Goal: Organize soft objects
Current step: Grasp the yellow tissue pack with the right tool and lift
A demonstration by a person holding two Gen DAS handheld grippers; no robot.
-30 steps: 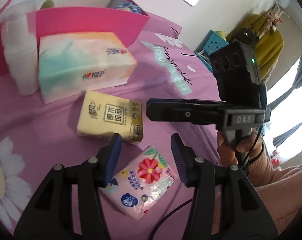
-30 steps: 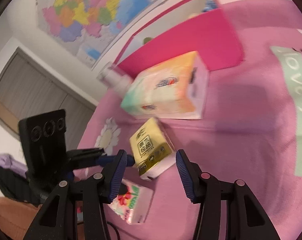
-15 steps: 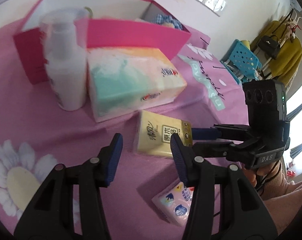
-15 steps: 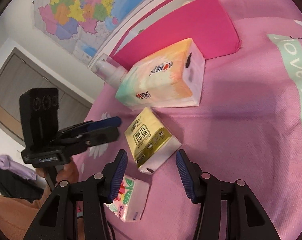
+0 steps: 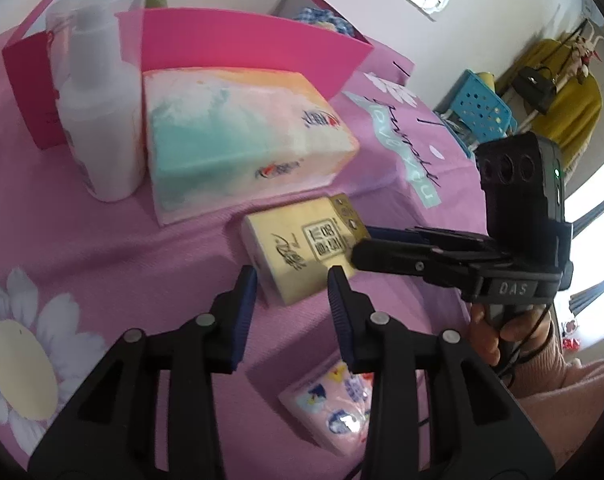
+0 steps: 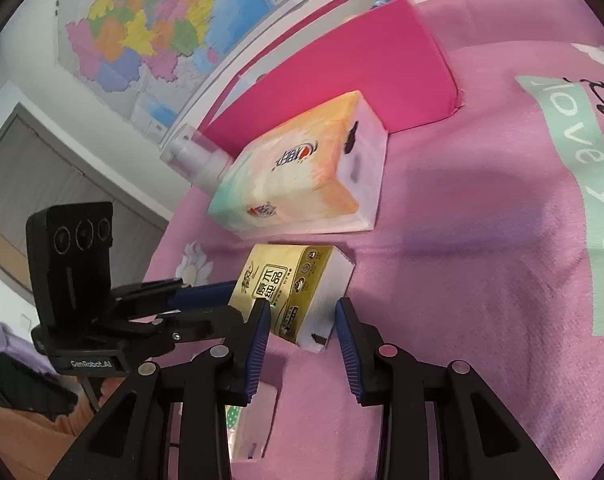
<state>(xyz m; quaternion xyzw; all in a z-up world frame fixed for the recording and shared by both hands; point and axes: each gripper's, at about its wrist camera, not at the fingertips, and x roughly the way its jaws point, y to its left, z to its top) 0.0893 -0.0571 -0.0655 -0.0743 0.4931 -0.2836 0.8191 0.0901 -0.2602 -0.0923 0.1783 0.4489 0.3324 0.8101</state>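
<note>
Both grippers closing in on small yellow-gold tissue pack [image 5: 302, 248] lying flat on pink flowered cloth [image 5: 81, 240]. Left gripper [image 5: 291, 292] hovering over pack's near end, jaws spread wide, gripping nothing. Right gripper [image 6: 302, 320] reaching from opposite side, jaws gaping wide, straddling pack's corner. Large pastel tissue box [image 5: 237, 140] sitting just behind, beside white pump bottle [image 5: 97, 120] and magenta open box [image 5: 241, 44]. Pink floral tissue packet [image 5: 334, 408] lying near, below left gripper.

Bright daylight from window [image 5: 598, 240] (glare) | soft blur | fisheye-bent edges
</note>
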